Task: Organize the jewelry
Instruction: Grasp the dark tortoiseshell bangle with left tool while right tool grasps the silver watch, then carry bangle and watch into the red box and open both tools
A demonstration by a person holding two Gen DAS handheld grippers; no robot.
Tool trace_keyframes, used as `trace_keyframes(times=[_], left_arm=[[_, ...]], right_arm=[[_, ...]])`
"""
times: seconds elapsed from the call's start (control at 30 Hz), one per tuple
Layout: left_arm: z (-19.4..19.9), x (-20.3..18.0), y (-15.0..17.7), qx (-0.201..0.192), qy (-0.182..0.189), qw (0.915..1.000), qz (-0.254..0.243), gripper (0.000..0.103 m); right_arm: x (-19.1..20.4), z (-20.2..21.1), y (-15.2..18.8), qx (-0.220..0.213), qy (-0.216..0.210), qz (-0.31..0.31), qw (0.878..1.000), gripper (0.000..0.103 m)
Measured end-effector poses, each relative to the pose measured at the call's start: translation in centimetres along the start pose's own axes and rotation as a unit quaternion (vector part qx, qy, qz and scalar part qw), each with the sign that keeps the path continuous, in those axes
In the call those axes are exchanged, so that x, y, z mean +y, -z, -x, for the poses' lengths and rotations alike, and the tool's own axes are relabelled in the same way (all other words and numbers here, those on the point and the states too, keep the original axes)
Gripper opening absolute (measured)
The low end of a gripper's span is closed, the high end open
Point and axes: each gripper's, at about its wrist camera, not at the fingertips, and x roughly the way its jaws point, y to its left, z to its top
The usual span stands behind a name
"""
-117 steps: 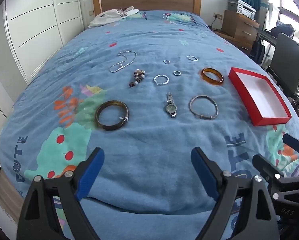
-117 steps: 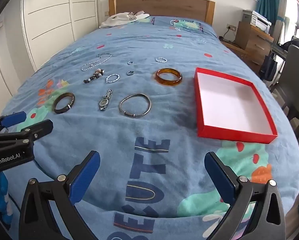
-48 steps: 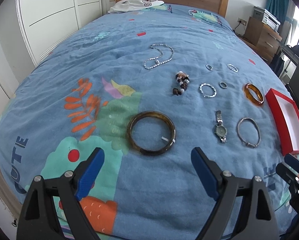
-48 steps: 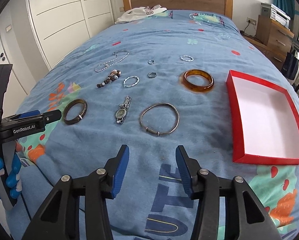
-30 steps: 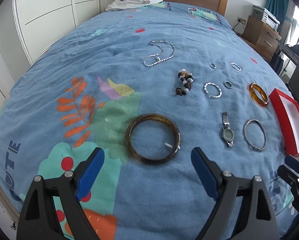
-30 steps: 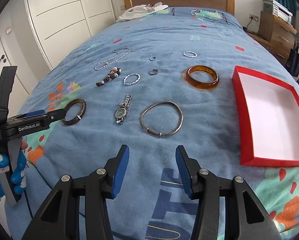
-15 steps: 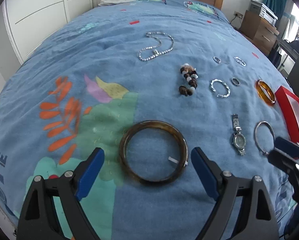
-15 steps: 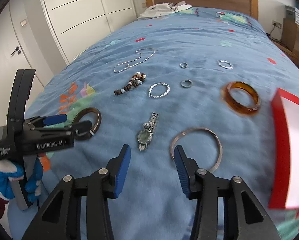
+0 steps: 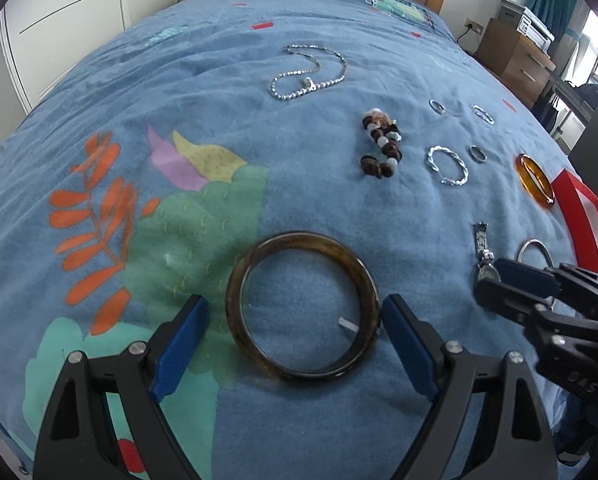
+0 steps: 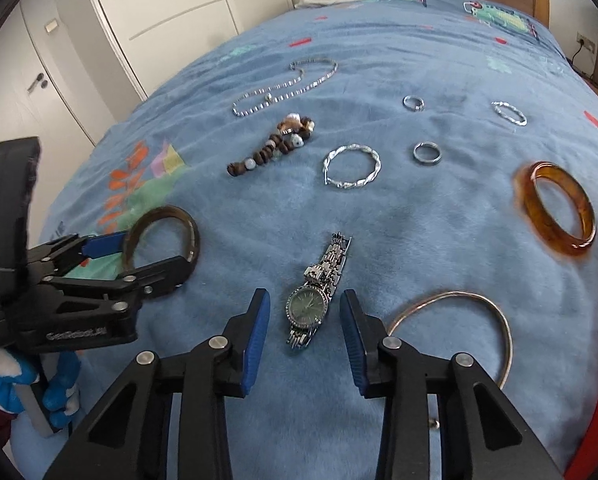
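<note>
**Technician A:** Jaws of the left gripper (image 9: 295, 340) are being held wide apart, one pad on each side of the dark bangle (image 9: 302, 306), which is lying flat on the blue bedspread (image 9: 219, 80); the right pad looks to be at its rim, but no grip is being applied. Jaws of the right gripper (image 10: 303, 338) are standing partly apart and have just been closing; the wristwatch (image 10: 313, 300) is lying between the pads, unpressed.

**Technician B:** How are the two pieces being judged to handle?

**Technician A:** The bangle is being treated as rigid, light and smooth, probably slippery on its polished rim. Hold is best being taken across the outer diameter, low against the cloth. The watch is being treated as heavier at the case, with a limp link band that is likely to droop. Hold is best being taken across the case, not the band, and the glass is being regarded as fragile.

**Technician B:** What is being noted against the first frames?

**Technician A:** Both grippers are being seen much nearer the bedspread. The bangle, formerly well ahead of the left jaws, is now being framed between them. The right jaws, formerly spread wide, are being seen far narrower, and the red box (image 9: 587, 216) is now being pushed to the edge of both views.
</note>
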Motion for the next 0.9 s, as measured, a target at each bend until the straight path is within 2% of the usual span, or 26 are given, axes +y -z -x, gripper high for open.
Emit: trace_keyframes(times=[0.13,0.2,0.27,0.5,0.9], left_arm=[[0.0,-0.1,0.1,-0.002,0.0,1.0,-0.004,0.087],[0.0,-0.3,0.2,-0.003,-0.001,1.0,-0.008,0.084],[0.2,-0.6,0.3,-0.004,0.002,0.9999,-0.015,0.072],[1.1,-0.8,0.2,-0.022,0.0,0.9996,-0.016,0.071],[4.5,-1.0,-0.8,-0.054,-0.001,0.9985,-0.009,0.07]], right_arm=[[0.3,-0.9,-0.3,0.008,0.012,0.001,1.0,0.033],[0.5,-1.2,-0.2,0.011,0.02,0.004,1.0,0.028],[0.7,-1.4,-0.1,0.014,0.024,0.008,1.0,0.025],[0.6,-1.0,-0.3,0.008,0.014,0.01,1.0,0.024],[1.0,3.9,-1.2,-0.039,0.002,0.011,0.999,0.024]])
